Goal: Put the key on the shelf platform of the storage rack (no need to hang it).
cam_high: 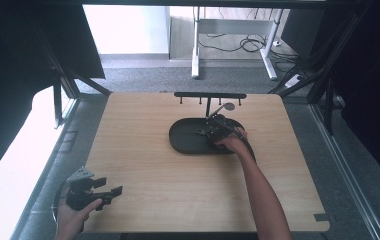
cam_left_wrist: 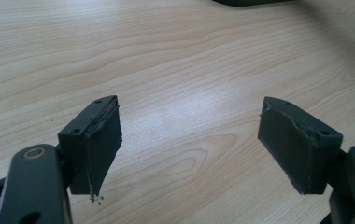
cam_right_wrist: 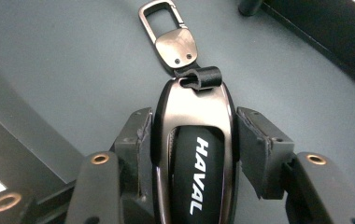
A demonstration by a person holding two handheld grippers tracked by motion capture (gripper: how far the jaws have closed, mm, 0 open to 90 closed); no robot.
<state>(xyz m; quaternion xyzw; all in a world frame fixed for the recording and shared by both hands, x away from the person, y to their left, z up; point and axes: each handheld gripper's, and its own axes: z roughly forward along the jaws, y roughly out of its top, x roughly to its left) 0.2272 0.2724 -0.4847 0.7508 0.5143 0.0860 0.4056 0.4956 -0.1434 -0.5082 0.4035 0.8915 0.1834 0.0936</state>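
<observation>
Step in hand: the right gripper (cam_high: 217, 129) is down over the dark oval tray (cam_high: 183, 137), far centre of the table (cam_high: 143, 175), working a car key fob (cam_right_wrist: 192, 154).
Key fob: glossy dark shell with white "HAVAL" lettering, lying lengthwise between the right fingers (cam_right_wrist: 255, 144), its top end pointing away from the gripper.
Clip: a metal carabiner clip (cam_right_wrist: 164, 21) on a small plate hangs off the fob's far end by a black loop, resting on the tray floor.
Right fingers: drawn in narrow along both flanks of the fob; the left pad sits against the shell, and on the right I see a thin sliver of a gap, so my read is a loose hold or one just being let go. No earlier look to compare, so I leave it there.
Left gripper: parked at the near left corner (cam_high: 95, 192), fingers (cam_left_wrist: 96, 149) spread wide with nothing between them, just bare wood below.
Rack: a black hook rack (cam_high: 209, 95) stands just behind the tray, a round tag already hanging near its right side.
Next move, my guess: if the fob is bound for a hook, it needs a firmer pinch, a lift, and the clip's open eye steered onto a peg. If it is being set down, the fingers must simply part and back off straight.
Watch for: the smooth shell slipping, the clip swinging.
</observation>
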